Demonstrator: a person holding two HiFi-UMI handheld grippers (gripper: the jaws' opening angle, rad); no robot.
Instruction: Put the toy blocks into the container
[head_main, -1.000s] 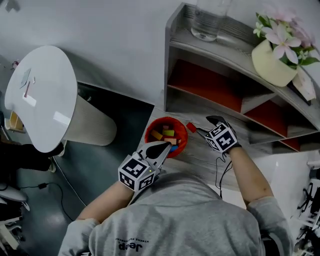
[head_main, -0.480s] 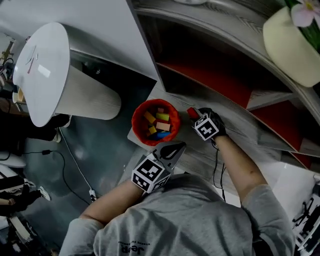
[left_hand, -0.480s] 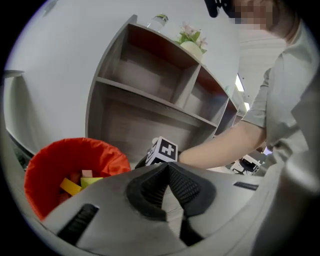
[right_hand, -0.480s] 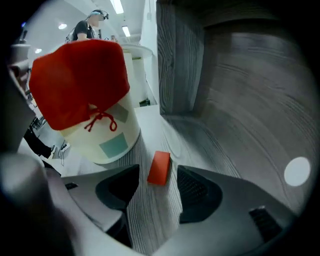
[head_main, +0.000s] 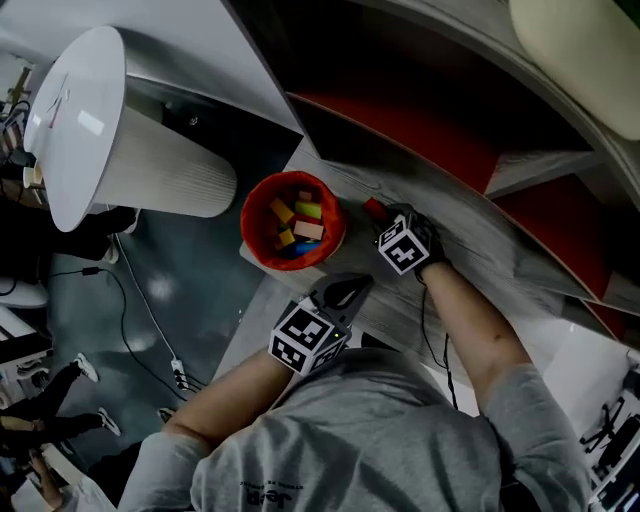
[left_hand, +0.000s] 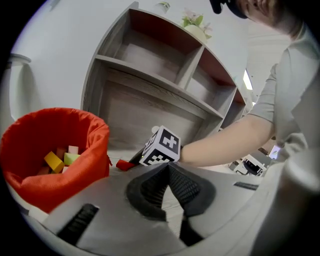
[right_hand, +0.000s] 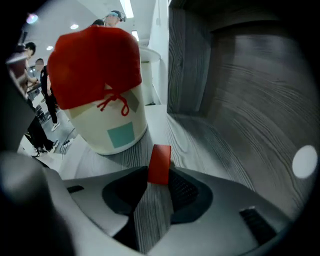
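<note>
Right gripper (right_hand: 160, 176): pointing steeply down at the grey wood-grain desk (right_hand: 235, 145), its jaws having just been closing and now pinching the red block (right_hand: 159, 165), one pad meeting each side of it. The block is standing upright on the desk, its upper half sticking out above the jaw tips.

Left gripper (left_hand: 169, 167): hovering over the near edge of the desk, its jaws pressed together at the tips and carrying nothing.

Container (right_hand: 107, 117): white tub wearing a red fabric liner folded over its rim, a red drawstring bow hanging down the side above a teal square label. It is sitting at the desk's corner, near the pinched block and to its left in the head view, not touching it.

Toy blocks (head_main: 295, 225): yellow, green, pink and blue pieces lying loose inside the container.

Shelf unit (left_hand: 150, 60): grey wood with red-backed compartments, rising from the back of the desk behind both grippers.

White round-topped cylinder (head_main: 90, 120): standing on the floor beyond the desk's corner, apart from the container.

Cables (head_main: 150, 320): trailing across the dark floor below the desk.

People (right_hand: 37, 95): standing in the background of the right gripper view, small and dim.
</note>
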